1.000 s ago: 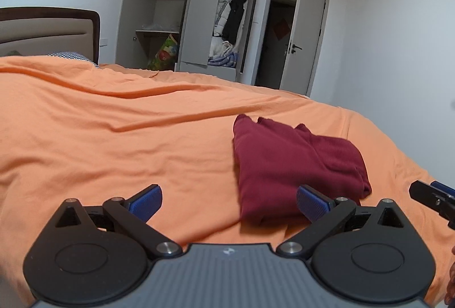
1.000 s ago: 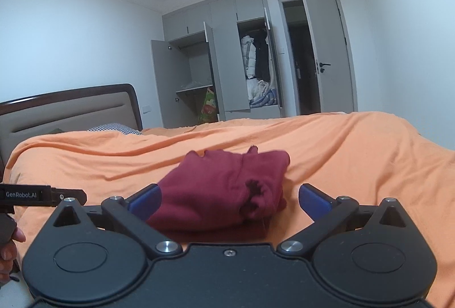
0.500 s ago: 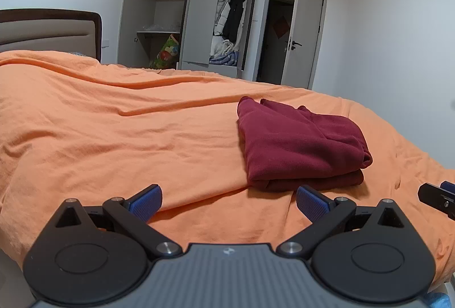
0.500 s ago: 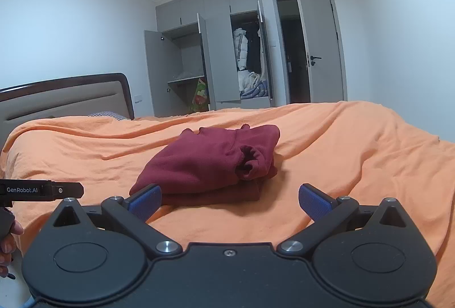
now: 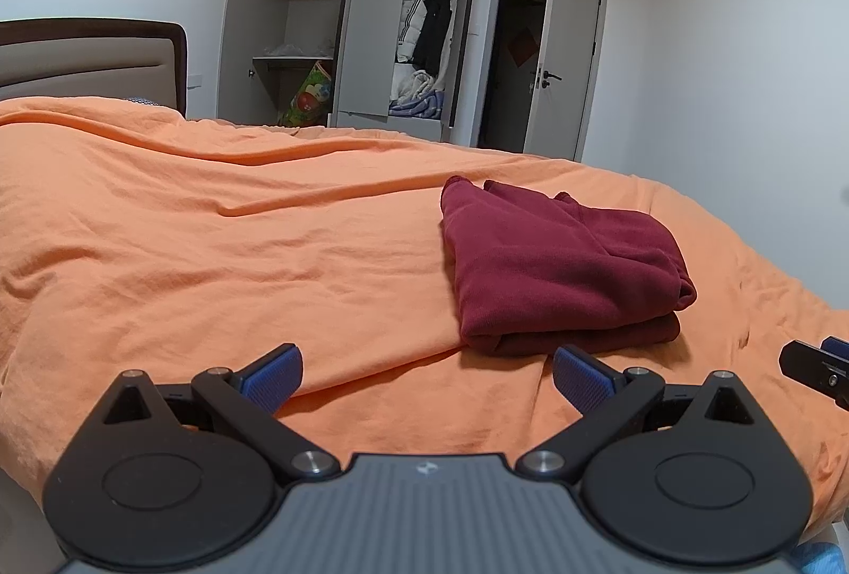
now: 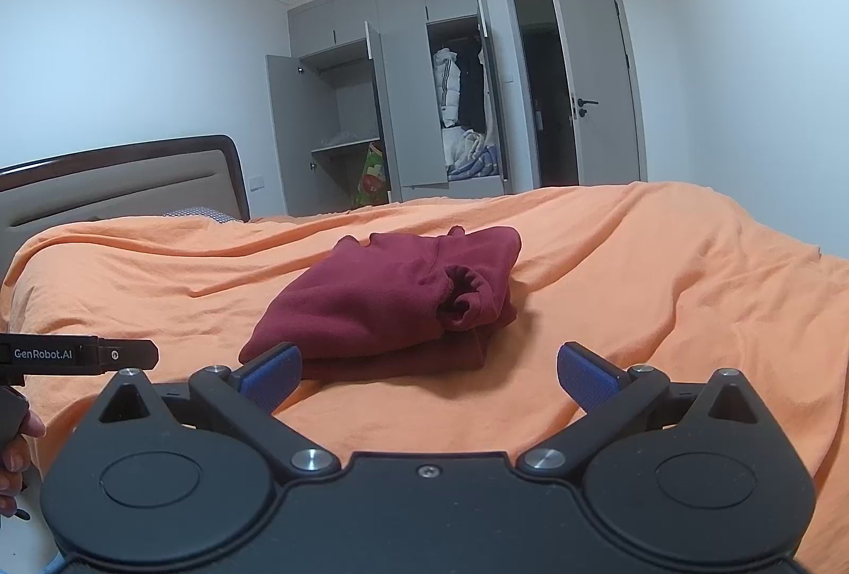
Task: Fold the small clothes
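Observation:
A dark red garment lies folded in a compact stack on the orange bedspread; the right wrist view shows it with a sleeve cuff on top. My left gripper is open and empty, held back from the garment's near left corner. My right gripper is open too, empty, just short of the stack's near edge. The other gripper's tip shows at each view's side: the right one and the left one.
A padded headboard stands at the bed's far left end. Behind the bed a grey wardrobe has its doors open, with clothes inside. A room door stands open to its right. A hand holds the left tool.
Both grippers have pulled back and away from the folded garment, which now lies farther off and untouched. Both stayed open.

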Motion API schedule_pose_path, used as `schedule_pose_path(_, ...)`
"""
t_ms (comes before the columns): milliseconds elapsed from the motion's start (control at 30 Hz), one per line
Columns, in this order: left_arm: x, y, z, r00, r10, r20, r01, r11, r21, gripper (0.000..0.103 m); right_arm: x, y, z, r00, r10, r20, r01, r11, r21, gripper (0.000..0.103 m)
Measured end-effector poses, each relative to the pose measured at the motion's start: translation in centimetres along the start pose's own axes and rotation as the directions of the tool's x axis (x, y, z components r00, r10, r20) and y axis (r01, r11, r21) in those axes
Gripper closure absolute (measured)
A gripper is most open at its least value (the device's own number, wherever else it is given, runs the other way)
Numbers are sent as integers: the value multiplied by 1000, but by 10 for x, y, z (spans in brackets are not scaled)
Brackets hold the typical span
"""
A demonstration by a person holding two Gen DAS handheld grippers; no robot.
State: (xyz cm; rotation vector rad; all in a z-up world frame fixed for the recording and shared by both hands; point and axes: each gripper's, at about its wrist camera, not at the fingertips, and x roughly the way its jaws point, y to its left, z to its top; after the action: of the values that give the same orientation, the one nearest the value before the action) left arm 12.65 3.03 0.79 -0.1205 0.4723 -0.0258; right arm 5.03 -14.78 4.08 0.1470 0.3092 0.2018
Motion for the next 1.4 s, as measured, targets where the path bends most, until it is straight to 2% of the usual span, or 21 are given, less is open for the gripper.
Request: schedule_pose_path(1400, 16, 3, -4, 999, 11, -47, -10, 1000, 11, 0, 14, -4, -4, 999, -6, -35, 6, 1000, 15, 1)
